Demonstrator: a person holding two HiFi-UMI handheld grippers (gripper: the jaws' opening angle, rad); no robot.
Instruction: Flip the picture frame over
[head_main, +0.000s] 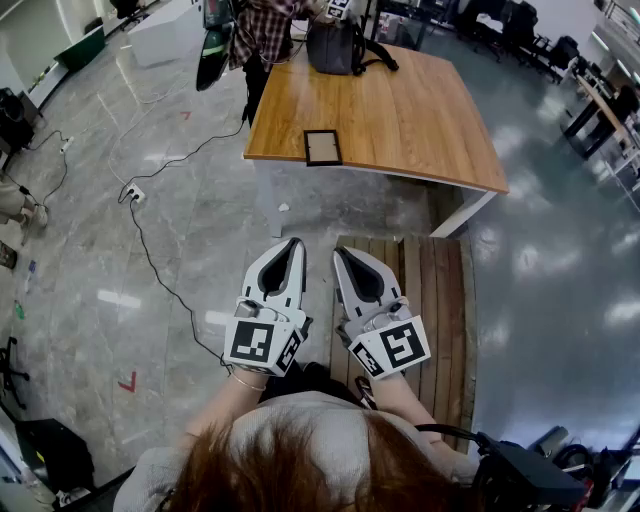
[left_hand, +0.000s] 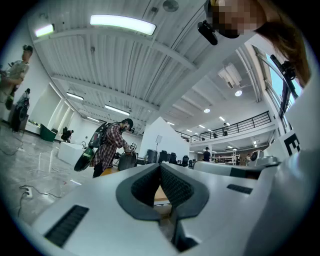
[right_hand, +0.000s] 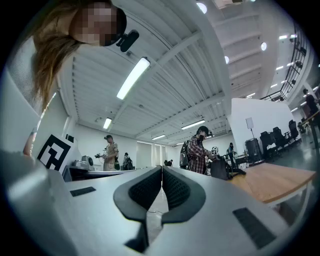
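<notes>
the frame (head_main: 322, 147) lies flat on the wooden worktop (head_main: 420, 120), close to its near edge. both grippers are held side by side above the floor (head_main: 180, 230), well away from the frame. the left gripper (head_main: 294, 243) has its fingers closed on nothing. the right gripper (head_main: 340, 252) is closed and empty too. a bag (head_main: 333, 45) sits at the far end, with a person (head_main: 262, 30) beside it.
</notes>
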